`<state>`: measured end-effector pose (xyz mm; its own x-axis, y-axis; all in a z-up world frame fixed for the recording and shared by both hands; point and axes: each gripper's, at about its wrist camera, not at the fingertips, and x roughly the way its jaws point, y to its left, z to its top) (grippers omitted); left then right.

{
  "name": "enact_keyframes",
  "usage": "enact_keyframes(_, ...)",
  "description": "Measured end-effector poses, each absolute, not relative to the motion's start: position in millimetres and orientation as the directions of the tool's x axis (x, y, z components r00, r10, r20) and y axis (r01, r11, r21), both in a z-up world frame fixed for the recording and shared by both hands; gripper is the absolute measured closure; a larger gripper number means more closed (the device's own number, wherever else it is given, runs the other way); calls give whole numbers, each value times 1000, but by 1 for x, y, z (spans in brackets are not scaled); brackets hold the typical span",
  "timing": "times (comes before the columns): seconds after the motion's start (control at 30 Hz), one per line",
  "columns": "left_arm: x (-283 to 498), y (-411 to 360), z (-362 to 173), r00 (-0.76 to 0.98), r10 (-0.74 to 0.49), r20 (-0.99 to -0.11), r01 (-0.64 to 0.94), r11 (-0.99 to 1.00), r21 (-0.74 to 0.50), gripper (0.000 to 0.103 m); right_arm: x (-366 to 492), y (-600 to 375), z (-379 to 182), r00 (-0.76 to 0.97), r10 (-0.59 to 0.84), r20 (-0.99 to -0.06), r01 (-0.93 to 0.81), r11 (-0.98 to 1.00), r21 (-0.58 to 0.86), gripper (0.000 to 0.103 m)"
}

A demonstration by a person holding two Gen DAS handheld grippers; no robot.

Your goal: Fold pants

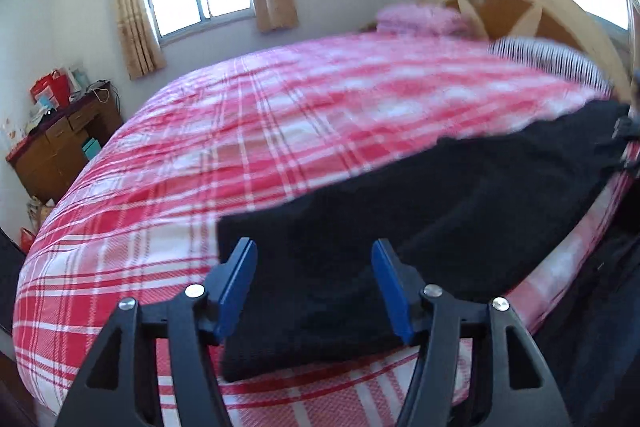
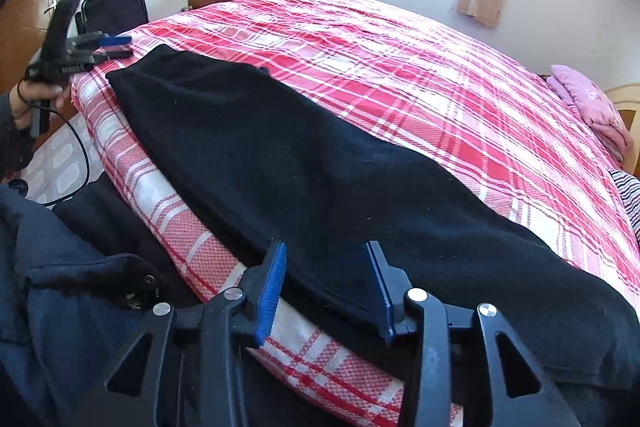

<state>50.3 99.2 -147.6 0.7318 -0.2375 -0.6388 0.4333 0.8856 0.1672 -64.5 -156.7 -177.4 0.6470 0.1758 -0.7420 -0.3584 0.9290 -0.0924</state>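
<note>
Black pants laid lengthwise along near edge of red plaid bed, L gripper spread over one end, R gripper spread over other end, neither pinching fabric

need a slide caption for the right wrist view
Open right gripper at one end of black pants on plaid bed.

A bed with a red-and-white plaid cover carries black pants stretched along its near edge, a pink folded quilt and a striped cloth near the headboard.
</note>
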Motion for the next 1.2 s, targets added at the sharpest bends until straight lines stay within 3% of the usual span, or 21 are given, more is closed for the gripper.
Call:
enact_keyframes(0.1,66,105,-176,686,-153,-711,387,904,179,39,-66,-163,-175,652,172,-739,-344,935,-86,61)
enact_keyframes(0.27,57,114,-166,703,-172,-690,396,901,178,35,-65,-179,-175,656,145,-741,-291,954,-71,61)
enact_keyframes(0.4,59,116,-145,717,-224,-660,361,929,78,34,-64,-195,-174,657,142,-741,-235,972,-23,61)
enact_keyframes(0.53,63,96,-119,749,-276,-603,370,929,34,17,-71,-222,-168,687,91,-721,-133,991,-1,59)
enact_keyframes(0.63,71,58,-105,745,-341,-574,438,899,34,10,-81,-256,-161,705,35,-708,-26,999,23,57)
enact_keyframes(0.77,81,1,-103,709,-408,-576,525,850,45,10,-108,-314,-148,732,-79,-677,162,985,60,57)
enact_keyframes(1.0,61,-124,-106,543,-575,-612,739,673,24,10,-180,-429,-127,746,-257,-615,512,811,282,57)
enact_keyframes(1.2,17,-225,-105,351,-688,-636,896,443,15,10,-201,-469,-134,757,-221,-615,560,704,436,57)
